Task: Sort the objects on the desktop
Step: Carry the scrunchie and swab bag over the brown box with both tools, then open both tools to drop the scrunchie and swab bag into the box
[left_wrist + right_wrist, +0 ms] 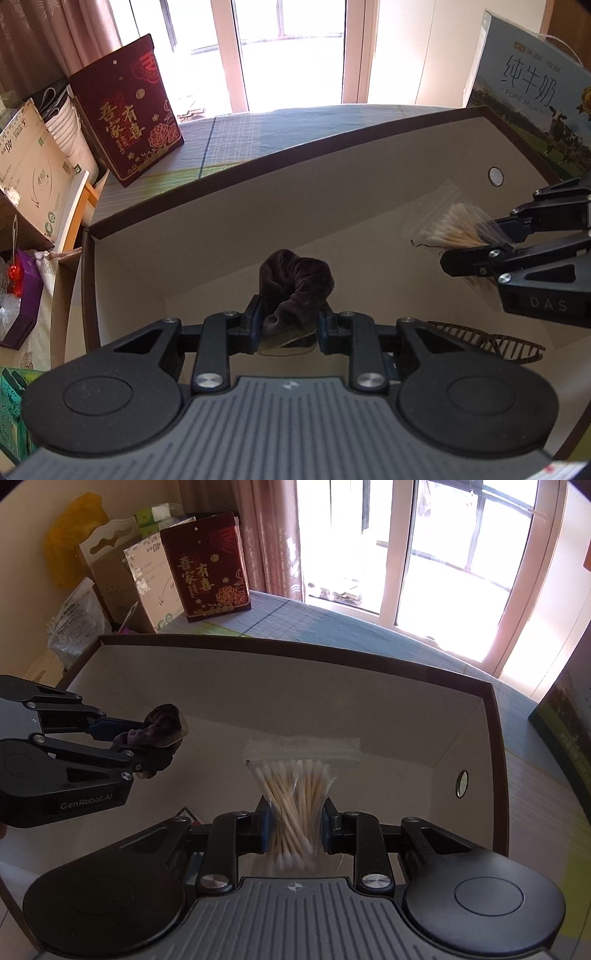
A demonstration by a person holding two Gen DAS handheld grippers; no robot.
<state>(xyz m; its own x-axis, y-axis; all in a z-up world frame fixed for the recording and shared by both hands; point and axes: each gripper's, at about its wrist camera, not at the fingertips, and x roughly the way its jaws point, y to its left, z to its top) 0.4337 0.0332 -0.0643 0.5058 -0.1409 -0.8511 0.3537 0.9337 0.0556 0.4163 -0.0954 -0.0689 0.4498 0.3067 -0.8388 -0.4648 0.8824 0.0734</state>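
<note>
My left gripper (290,325) is shut on a dark brown velvet scrunchie (295,288) and holds it inside a large open box (332,155) with a brown rim and pale inner walls. My right gripper (294,825) is shut on a clear zip bag of cotton swabs (295,794) and holds it over the same box (295,657). In the left wrist view the right gripper (484,243) comes in from the right with the swab bag (454,229). In the right wrist view the left gripper (147,744) comes in from the left with the scrunchie (162,723).
A brown hair claw clip (491,343) lies on the box floor at the right. A dark red gift box (129,110) stands behind on the table, a milk carton (532,96) at the right. Cardboard boxes and bags (122,576) crowd the left side.
</note>
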